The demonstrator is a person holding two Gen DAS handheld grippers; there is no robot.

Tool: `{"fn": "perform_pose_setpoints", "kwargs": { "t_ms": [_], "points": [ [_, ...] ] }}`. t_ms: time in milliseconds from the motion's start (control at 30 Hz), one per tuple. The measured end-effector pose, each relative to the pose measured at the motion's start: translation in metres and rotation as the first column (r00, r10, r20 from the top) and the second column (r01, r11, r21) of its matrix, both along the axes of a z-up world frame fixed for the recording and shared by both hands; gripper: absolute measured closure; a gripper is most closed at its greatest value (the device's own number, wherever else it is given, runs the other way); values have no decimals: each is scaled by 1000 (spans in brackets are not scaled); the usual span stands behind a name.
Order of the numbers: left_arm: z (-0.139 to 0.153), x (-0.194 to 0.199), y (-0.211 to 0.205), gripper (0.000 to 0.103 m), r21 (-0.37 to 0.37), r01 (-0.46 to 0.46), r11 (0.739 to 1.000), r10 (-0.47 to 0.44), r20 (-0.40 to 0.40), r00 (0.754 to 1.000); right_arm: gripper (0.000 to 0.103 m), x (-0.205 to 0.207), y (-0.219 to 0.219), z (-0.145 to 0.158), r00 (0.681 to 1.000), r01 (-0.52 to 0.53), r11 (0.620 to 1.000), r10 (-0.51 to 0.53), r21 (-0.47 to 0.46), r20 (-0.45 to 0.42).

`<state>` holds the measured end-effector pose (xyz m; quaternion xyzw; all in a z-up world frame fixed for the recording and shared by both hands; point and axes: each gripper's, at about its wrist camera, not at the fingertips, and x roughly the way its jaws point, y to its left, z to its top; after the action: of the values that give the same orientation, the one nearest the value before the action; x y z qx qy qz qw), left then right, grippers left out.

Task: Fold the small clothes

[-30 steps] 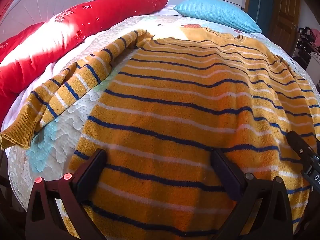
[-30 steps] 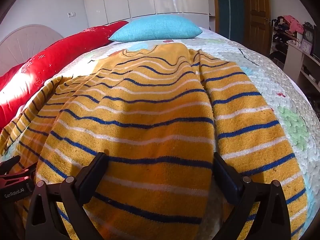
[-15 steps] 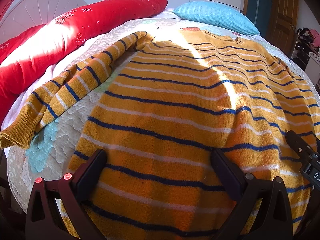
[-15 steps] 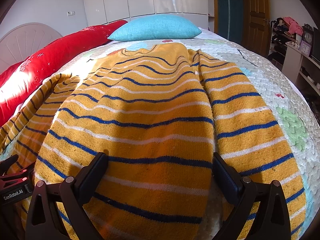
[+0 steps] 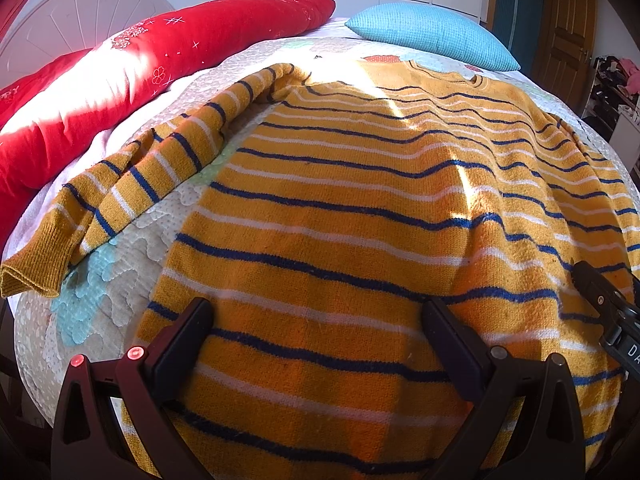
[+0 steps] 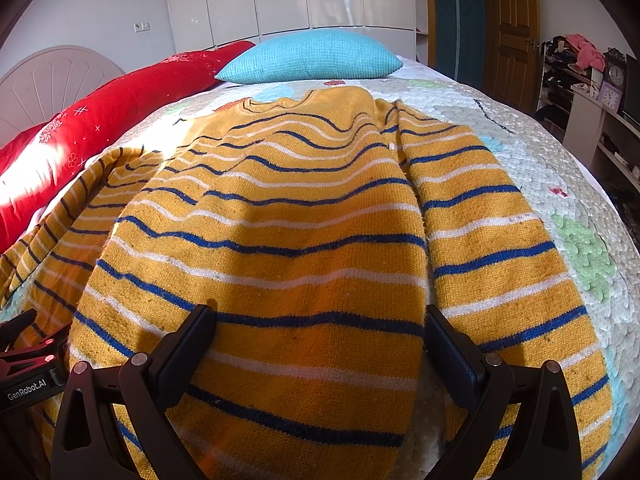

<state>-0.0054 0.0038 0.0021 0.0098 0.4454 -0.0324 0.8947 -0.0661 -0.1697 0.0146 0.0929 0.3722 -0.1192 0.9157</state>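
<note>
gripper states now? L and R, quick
Left gripper: open, jaws wide apart over the striped sweater near its hem, gripping nothing.
Right gripper: open, jaws wide apart over the same sweater, gripping nothing.

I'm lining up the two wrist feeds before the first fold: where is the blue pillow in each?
Left wrist: blue pillow at top, right of centre, beyond the sweater collar.
Right wrist: blue pillow at top centre, straight past the collar.
Shared landmark: the red quilt lies just left of the pillow in both.
</note>
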Motion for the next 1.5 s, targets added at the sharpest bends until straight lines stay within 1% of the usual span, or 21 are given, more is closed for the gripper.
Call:
{"fn": "perform_pose_setpoints", "kwargs": {
  "t_ms": [300, 400, 433, 533, 567, 633, 733, 833, 900, 1000, 1067, 1133, 1167, 1233, 1267, 1300, 1333, 1367, 1400, 1467, 1500],
  "points": [
    [1, 0, 0, 0, -10, 0, 1000, 0, 0, 1000, 1, 0, 0, 0, 1000, 0, 1000, 0, -1, -1],
    [4, 1, 1, 0, -52, 1, 999, -2, -7, 1000, 1, 0, 1, 0, 1000, 0, 1000, 0, -2, -1],
    [4, 1, 0, 0, -43, 1, 999, -2, -6, 1000, 1, 0, 1, 0, 1000, -1, 1000, 1, -2, -1],
    [5, 2, -2, 0, 52, 2, 999, -2, 6, 1000, 1, 0, -1, 0, 1000, -2, 1000, 2, -2, -1],
    [5, 2, -2, 0, 52, 3, 999, -3, 6, 1000, 1, 0, -1, 0, 1000, -2, 1000, 2, -2, -1],
    [5, 2, -2, 0, 76, 9, 997, -10, 13, 1000, 1, 0, -1, 0, 1000, -1, 1000, 1, -2, -1],
    [8, 4, -2, 0, 104, 37, 994, -37, -4, 999, 1, 1, -2, 0, 1000, -2, 1000, 2, -4, -3],
    [17, 6, 5, 0, 102, 70, 992, -67, -40, 997, 1, 1, -3, 0, 1000, -2, 1000, 2, -6, -4],
    [25, 4, 16, 0, 90, 60, 994, -56, -39, 998, 1, 1, -3, 0, 1000, -1, 1000, 1, -7, -5],
    [35, 5, 45, 0, 63, 39, 997, -38, -8, 999, 1, 1, -3, -1, 1000, -1, 1000, 1, -10, -6],
    [36, 18, 70, 0, 64, 7, 998, -6, -13, 1000, 1, 1, -3, -1, 1000, -1, 1000, 1, -11, -7],
    [30, 39, 103, 0, 95, -63, 994, 67, -39, 997, 1, 1, -2, -1, 1000, -1, 1000, 1, -11, -7],
    [27, 52, 121, 0, 123, -111, 986, 117, -37, 992, 1, 1, -2, -1, 1000, -1, 1000, 1, -11, -6],
    [22, 74, 160, 0, 200, -222, 954, 233, -34, 972, 1, 1, -2, -1, 1000, -1, 1000, 1, -11, -6],
    [22, 82, 180, 0, 201, -269, 942, 284, -48, 958, 1, 1, -3, -1, 1000, -1, 1000, 1, -11, -7],
    [26, 87, 200, 0, 163, -316, 934, 329, -56, 943, 1, 1, -2, -1, 1000, -1, 1000, 1, -11, -7],
    [35, 87, 218, 0, 111, -359, 927, 365, -48, 930, 1, 1, -3, -1, 1000, -1, 1000, 1, -12, -7],
    [44, 84, 229, 0, 70, -387, 919, 390, -36, 920, 1, 1, -2, -1, 1000, -1, 1000, 1, -12, -7],
    [52, 81, 234, 0, 52, -403, 914, 405, -22, 914, 1, 1, -2, -1, 1000, -1, 1000, 1, -12, -7],
    [67, 67, 232, 0, 38, -402, 915, 402, 12, 916, 1, 1, -2, -1, 1000, -2, 1000, 2, -13, -8],
    [73, 59, 227, 0, 22, -386, 922, 386, 18, 922, 1, 2, -2, -1, 1000, -3, 1000, 3, -12, -9]
  ]
}}
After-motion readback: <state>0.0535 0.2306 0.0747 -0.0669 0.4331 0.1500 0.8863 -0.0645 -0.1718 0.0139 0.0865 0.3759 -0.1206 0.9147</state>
